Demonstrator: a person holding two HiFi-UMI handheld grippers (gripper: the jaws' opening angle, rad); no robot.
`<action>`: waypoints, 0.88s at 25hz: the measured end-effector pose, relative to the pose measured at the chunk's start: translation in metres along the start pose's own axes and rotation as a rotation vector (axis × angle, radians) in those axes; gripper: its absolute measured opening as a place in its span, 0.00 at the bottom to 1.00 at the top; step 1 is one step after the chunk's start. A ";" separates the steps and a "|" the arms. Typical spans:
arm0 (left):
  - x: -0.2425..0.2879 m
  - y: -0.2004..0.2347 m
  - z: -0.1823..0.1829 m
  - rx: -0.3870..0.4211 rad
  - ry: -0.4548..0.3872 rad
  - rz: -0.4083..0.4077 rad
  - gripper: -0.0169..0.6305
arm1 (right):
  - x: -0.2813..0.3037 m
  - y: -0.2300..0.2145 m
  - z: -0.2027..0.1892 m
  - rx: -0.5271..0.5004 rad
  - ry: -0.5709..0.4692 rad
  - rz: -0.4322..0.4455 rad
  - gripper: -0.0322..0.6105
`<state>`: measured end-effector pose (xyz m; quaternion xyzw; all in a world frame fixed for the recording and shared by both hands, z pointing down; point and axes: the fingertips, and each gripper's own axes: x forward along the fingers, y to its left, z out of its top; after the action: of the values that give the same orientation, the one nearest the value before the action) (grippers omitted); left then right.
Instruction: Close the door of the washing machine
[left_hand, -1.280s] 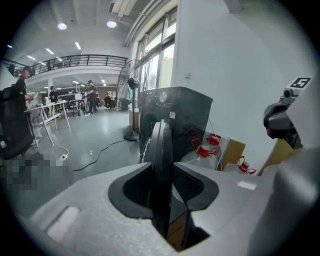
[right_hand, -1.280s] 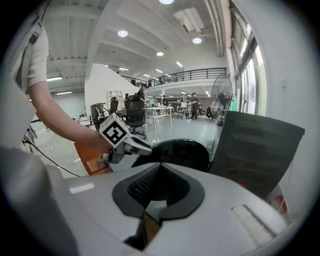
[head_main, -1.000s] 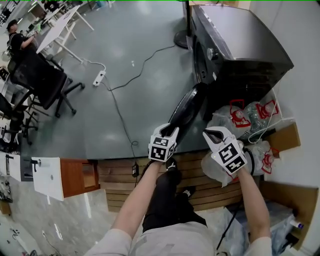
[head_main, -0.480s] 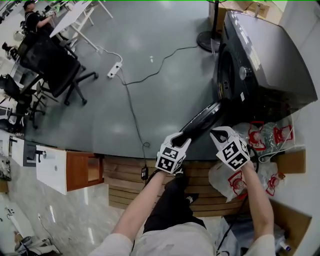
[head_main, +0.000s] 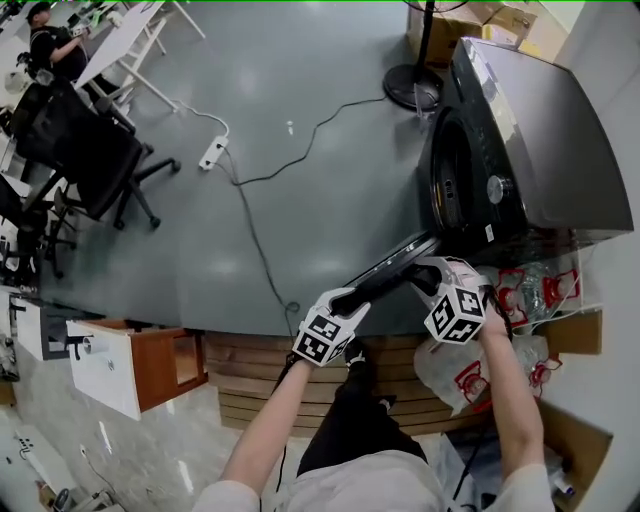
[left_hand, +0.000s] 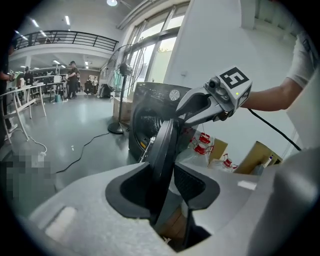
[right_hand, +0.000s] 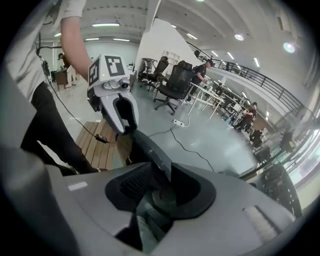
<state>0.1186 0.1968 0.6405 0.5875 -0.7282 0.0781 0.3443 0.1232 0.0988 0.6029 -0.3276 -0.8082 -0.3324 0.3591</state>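
Door rim (head_main: 390, 271) lies between spread, just-opening jaws of left gripper (head_main: 350, 298) and right gripper (head_main: 421, 276).

Both forearms (head_main: 268, 415) reach forward, close together. The left gripper (head_main: 352, 297) and right gripper (head_main: 420, 275) (both tilted downward) straddle the door (head_main: 390, 268) rim, their jaws just opened wider, pads not clamping it.
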 end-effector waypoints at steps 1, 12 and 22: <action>0.001 0.006 0.003 -0.002 0.002 -0.004 0.25 | 0.004 -0.006 -0.001 -0.027 0.019 0.002 0.25; 0.008 0.051 0.021 -0.029 0.022 -0.086 0.28 | 0.049 -0.028 -0.004 -0.059 0.170 0.116 0.33; 0.019 0.090 0.039 0.029 0.047 -0.090 0.30 | 0.065 -0.053 0.003 0.080 0.096 0.053 0.33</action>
<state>0.0191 0.1881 0.6487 0.6226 -0.6915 0.0866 0.3558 0.0470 0.0908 0.6375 -0.3178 -0.7939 -0.3053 0.4189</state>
